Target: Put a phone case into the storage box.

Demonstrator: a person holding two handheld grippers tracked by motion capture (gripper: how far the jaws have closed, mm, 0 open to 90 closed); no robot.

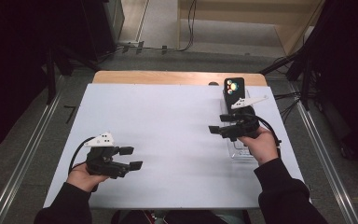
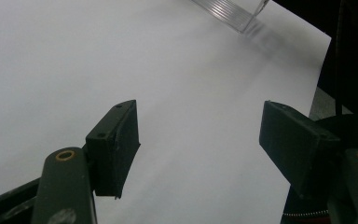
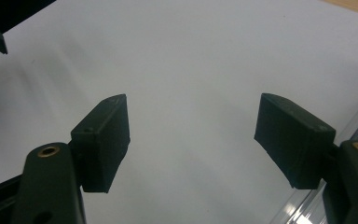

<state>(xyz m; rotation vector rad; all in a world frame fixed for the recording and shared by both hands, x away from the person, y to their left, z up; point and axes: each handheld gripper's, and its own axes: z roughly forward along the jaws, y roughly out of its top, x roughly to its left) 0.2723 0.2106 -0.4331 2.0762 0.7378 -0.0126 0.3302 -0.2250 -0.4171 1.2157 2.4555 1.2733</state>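
Observation:
In the high view my left gripper (image 1: 131,157) hovers over the near left of the white sheet (image 1: 168,140), held in a hand, jaws apart and pointing right. Seen along its own jaws, my left gripper (image 2: 200,135) has nothing but bare sheet between them. My right gripper (image 1: 219,123) is at the right side, pointing left, just beside a clear plastic tray (image 1: 242,151). Its jaws stand apart too, and my right gripper (image 3: 191,135) holds nothing. A black device with coloured dots (image 1: 234,87) stands upright at the back right.
The white sheet covers a wooden table whose bare far edge (image 1: 177,77) shows behind it. The clear tray (image 2: 228,11) lies far off in the left gripper view, and its rim (image 3: 307,205) runs by the right jaw. Cables and dark stands surround the table.

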